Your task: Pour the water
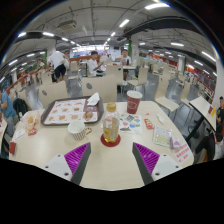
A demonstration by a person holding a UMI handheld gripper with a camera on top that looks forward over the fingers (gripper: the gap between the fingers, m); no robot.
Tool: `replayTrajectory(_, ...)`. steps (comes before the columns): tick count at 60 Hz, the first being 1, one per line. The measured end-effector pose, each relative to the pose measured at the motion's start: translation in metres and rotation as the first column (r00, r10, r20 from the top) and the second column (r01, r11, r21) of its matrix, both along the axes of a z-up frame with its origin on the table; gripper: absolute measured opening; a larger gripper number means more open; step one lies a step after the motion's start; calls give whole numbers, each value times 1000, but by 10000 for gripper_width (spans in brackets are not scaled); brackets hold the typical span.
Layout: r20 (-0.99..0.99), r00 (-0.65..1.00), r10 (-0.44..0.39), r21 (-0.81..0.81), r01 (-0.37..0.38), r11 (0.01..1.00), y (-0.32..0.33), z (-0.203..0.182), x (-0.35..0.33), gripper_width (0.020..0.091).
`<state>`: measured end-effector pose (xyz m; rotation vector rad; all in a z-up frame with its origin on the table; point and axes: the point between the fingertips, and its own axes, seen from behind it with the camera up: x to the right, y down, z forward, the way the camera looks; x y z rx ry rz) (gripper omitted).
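Between the wide-spread gripper (113, 158) fingers, just ahead, stands a glass pitcher (110, 128); red cup (134, 101) beyond. Approach step; next, close on the pitcher.

You cannot read any text here: the print on the red paper cup (134, 101) and on the flat leaflets (131, 123) is too small.
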<state>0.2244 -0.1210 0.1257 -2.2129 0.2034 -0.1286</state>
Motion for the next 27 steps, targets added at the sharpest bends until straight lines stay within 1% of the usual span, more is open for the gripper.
replayTrajectory(8, 36, 999, -28, -1, 28, 1000, -47, 27, -10, 852)
replayTrajectory(15, 30, 998, -47, -5, 47, 999, -82, 38, -18, 850)
replayTrajectory(27, 20, 1000, -6, -64, 7, 998, -119, 31, -41, 852)
